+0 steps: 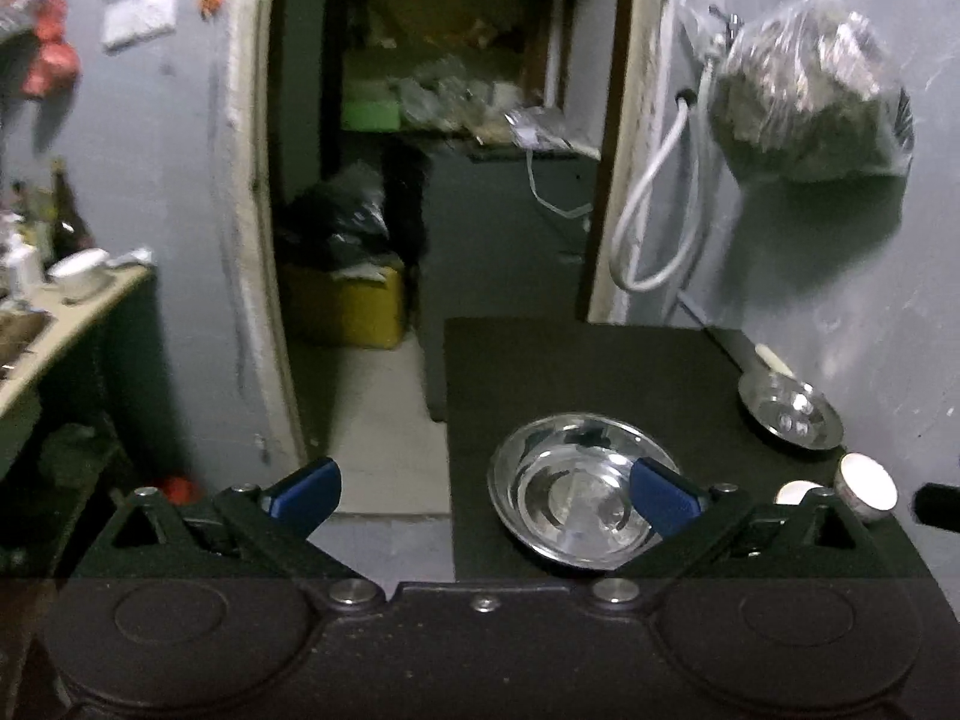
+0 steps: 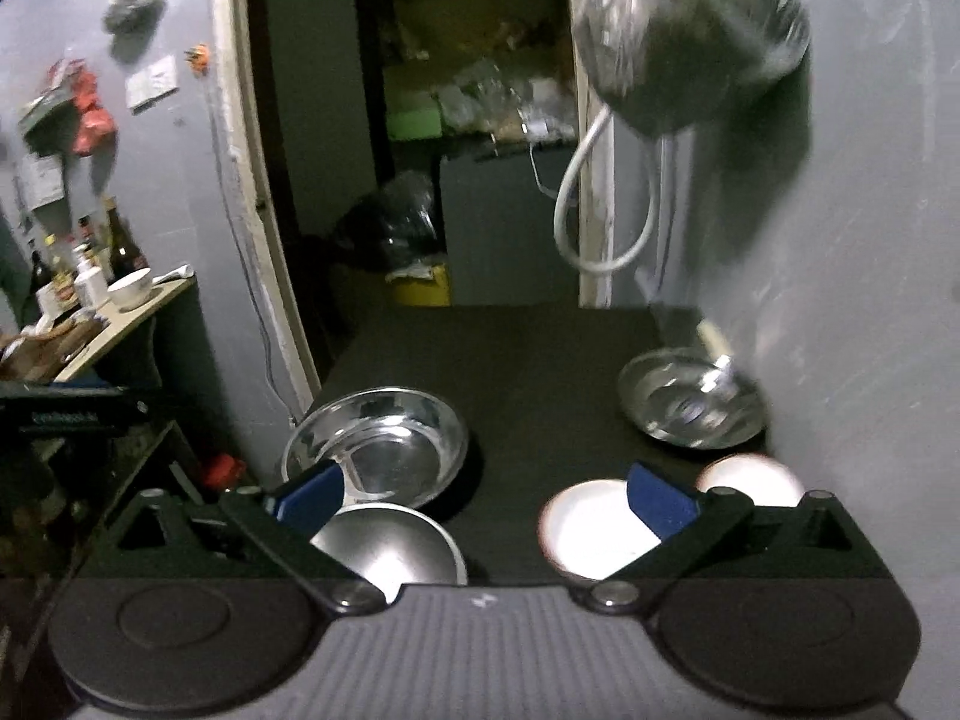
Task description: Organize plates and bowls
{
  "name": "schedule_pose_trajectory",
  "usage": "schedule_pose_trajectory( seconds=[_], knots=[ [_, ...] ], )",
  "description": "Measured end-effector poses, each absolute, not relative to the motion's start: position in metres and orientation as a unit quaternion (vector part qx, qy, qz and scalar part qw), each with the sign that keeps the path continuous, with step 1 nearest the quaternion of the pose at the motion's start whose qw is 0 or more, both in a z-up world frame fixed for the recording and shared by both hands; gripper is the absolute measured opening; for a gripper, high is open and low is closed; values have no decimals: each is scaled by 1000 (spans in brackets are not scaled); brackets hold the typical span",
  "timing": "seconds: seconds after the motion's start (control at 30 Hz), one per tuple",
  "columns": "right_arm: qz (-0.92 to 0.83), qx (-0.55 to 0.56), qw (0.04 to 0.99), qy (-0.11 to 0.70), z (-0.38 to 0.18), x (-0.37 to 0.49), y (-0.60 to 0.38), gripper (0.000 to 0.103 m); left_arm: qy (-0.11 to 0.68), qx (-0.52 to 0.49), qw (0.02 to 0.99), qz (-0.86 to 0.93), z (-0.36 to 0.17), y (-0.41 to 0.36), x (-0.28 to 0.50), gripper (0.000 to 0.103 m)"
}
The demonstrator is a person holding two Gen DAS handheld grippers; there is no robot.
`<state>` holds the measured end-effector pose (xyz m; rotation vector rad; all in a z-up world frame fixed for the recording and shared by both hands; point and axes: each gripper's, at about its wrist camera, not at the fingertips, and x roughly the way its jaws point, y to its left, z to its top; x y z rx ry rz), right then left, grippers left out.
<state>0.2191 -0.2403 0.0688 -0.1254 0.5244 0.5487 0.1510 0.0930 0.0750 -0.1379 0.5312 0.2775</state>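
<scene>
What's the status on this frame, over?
Left hand-held gripper open, empty. Right hand-held gripper open, empty. Steel plates, white bowls loose on black table, none stacked. Nothing blocking.

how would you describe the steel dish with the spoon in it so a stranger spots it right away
On the dark table, look to the far right corner against the grey wall. The steel dish there is the only one holding a spoon; the other steel dishes sit left, empty.

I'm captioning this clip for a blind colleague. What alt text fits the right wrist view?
An open right gripper hovers over a dark table holding three steel bowls and two white bowls. Behind, a doorway opens into a cluttered room, and a plastic bag hangs on the grey wall.
</scene>
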Motion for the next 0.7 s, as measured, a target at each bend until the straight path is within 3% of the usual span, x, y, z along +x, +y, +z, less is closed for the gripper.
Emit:
schedule_pose_trajectory(
  seconds=[0.33, 0.7],
  knots=[
    [222, -55, 945, 235, 102, 146, -317, 103, 240, -88, 957, 137, 119, 48, 72, 102],
    [198, -115, 953, 198, 156, 132, -295, 103, 199, -36, 979, 37, 166, 30, 90, 102]
  ],
)
